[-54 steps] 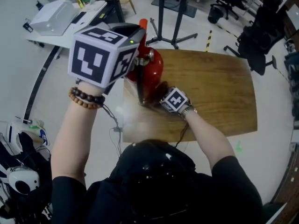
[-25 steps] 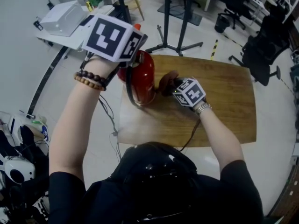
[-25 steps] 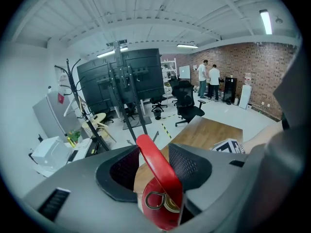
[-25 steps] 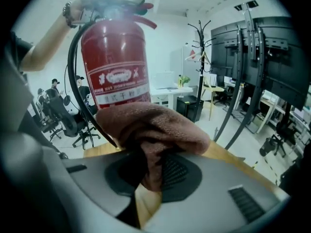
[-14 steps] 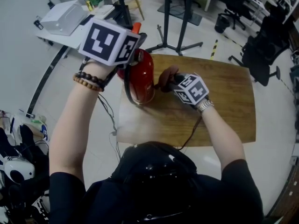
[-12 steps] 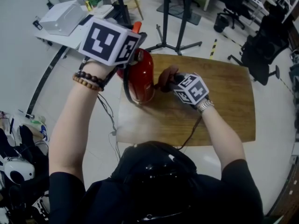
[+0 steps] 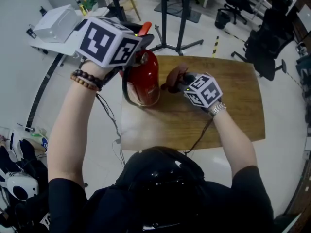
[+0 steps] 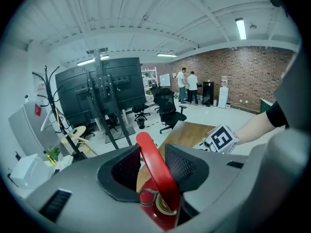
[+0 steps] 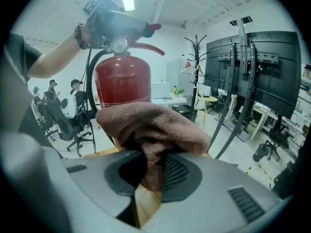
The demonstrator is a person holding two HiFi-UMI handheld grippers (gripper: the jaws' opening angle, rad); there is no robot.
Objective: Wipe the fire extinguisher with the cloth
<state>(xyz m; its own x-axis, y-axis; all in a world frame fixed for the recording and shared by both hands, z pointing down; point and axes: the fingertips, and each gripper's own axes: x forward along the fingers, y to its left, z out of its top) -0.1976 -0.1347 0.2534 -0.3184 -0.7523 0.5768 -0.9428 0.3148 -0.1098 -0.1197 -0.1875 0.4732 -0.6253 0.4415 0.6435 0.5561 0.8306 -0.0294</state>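
A red fire extinguisher (image 7: 146,81) stands upright on the wooden table (image 7: 233,101), near its far left corner, with a black hose (image 7: 125,89) looping down its side. My left gripper (image 7: 138,38) is over its top. In the left gripper view the red handle lever (image 8: 155,174) runs between the jaws of my left gripper (image 8: 151,166), which have just been closing and now touch it on both sides. My right gripper (image 9: 151,171) is shut on a brown cloth (image 9: 150,125). It holds the cloth (image 7: 174,79) by the extinguisher's (image 9: 121,84) right side.
Black stand legs (image 7: 180,42) spread on the floor just beyond the table. A white machine (image 7: 56,21) sits on a desk at far left. Black office chairs (image 7: 265,47) stand at far right. The table's left edge runs close beside the extinguisher.
The right gripper has risen with the cloth along the extinguisher's right side. The left gripper has shifted and turned slightly over the extinguisher's top.
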